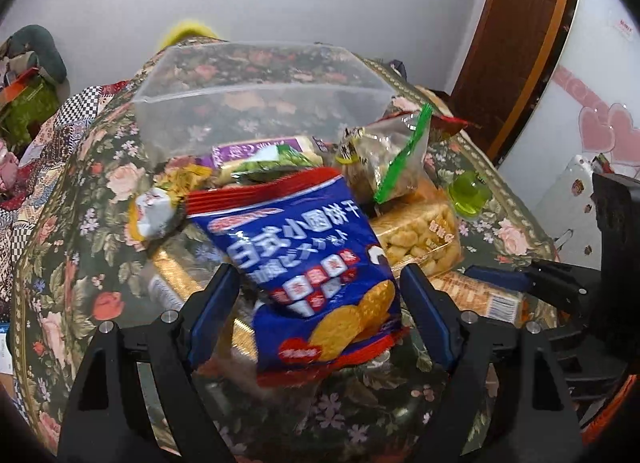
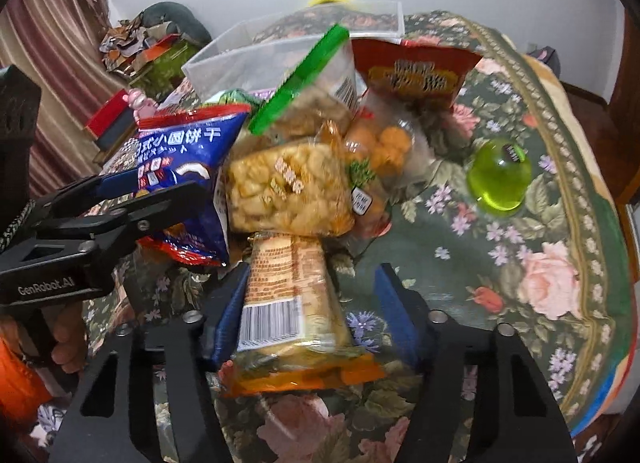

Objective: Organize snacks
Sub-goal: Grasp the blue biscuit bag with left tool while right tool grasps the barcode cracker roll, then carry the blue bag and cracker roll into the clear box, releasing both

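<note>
A pile of snack packs lies on a floral table in front of a clear plastic bin (image 1: 256,103) (image 2: 256,59). My left gripper (image 1: 320,303) is open, its blue pads on either side of a blue biscuit bag (image 1: 316,275) (image 2: 188,167) that lies tilted on the pile. My right gripper (image 2: 308,303) is open around a long orange-ended cracker pack (image 2: 288,303) (image 1: 480,295) lying on the table. The left pad touches the pack, the right pad stands apart. A yellow puffed-snack pack (image 2: 288,187) (image 1: 420,235) sits just beyond.
A zip bag with a green seal (image 2: 308,91) (image 1: 392,159), a red bag (image 2: 416,71), a pack of orange balls (image 2: 388,147) and a green jelly cup (image 2: 500,175) (image 1: 468,191) lie around. The table edge curves at right. Clutter stands at left.
</note>
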The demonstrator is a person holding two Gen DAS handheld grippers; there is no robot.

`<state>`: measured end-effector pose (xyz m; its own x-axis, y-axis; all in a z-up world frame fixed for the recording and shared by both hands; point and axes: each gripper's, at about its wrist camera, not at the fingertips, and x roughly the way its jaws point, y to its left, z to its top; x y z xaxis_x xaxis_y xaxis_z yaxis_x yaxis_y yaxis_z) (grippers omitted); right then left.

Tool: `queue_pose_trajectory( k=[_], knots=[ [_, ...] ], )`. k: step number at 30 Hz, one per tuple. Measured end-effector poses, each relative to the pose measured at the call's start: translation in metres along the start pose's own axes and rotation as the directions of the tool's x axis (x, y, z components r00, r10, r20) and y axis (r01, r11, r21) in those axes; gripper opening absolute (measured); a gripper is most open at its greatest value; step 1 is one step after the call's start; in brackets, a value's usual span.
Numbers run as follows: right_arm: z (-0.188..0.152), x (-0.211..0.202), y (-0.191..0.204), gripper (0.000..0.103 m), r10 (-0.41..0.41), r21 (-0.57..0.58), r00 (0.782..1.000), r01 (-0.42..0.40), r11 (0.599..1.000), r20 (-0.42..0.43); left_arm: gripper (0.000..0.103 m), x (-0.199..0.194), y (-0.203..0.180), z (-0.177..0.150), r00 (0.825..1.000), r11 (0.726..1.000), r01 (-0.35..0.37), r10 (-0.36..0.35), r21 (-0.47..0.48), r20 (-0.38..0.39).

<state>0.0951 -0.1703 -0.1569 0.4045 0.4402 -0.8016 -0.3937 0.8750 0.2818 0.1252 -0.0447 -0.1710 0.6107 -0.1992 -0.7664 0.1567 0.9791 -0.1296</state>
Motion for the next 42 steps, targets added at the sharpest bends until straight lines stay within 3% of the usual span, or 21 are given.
queue_pose_trajectory(
  k=[4,8,11,23,32,42],
  knots=[
    [-0.001,0.000,0.000,0.043,0.011,-0.012,1.000,-0.011,1.000,0.002,0.083,0.014,-0.003,-0.003,1.000,1.000,-0.012,0.012,0.003,-0.021],
    [-0.002,0.000,-0.002,0.040,0.017,-0.018,1.000,-0.017,1.000,0.010,0.074,0.012,-0.004,-0.005,1.000,1.000,-0.022,0.022,0.011,0.005],
    [-0.003,-0.001,-0.004,0.036,0.017,-0.017,1.000,-0.016,1.000,0.014,0.072,0.008,-0.003,-0.006,1.000,1.000,-0.022,0.022,0.008,0.014],
    [-0.003,-0.032,0.000,0.035,-0.044,-0.035,0.995,0.047,0.998,0.088,0.068,-0.035,-0.011,-0.006,0.993,0.999,-0.035,0.031,0.038,0.111],
    [0.017,-0.065,0.009,0.035,-0.107,-0.069,0.972,0.124,0.990,0.211,0.068,-0.073,-0.003,0.004,0.978,0.998,-0.061,0.054,0.030,0.201],
    [0.061,-0.075,0.024,0.035,-0.100,-0.080,0.938,0.133,0.988,0.332,0.068,-0.090,0.020,0.038,0.960,0.997,-0.082,0.079,0.002,0.269]
  ],
)
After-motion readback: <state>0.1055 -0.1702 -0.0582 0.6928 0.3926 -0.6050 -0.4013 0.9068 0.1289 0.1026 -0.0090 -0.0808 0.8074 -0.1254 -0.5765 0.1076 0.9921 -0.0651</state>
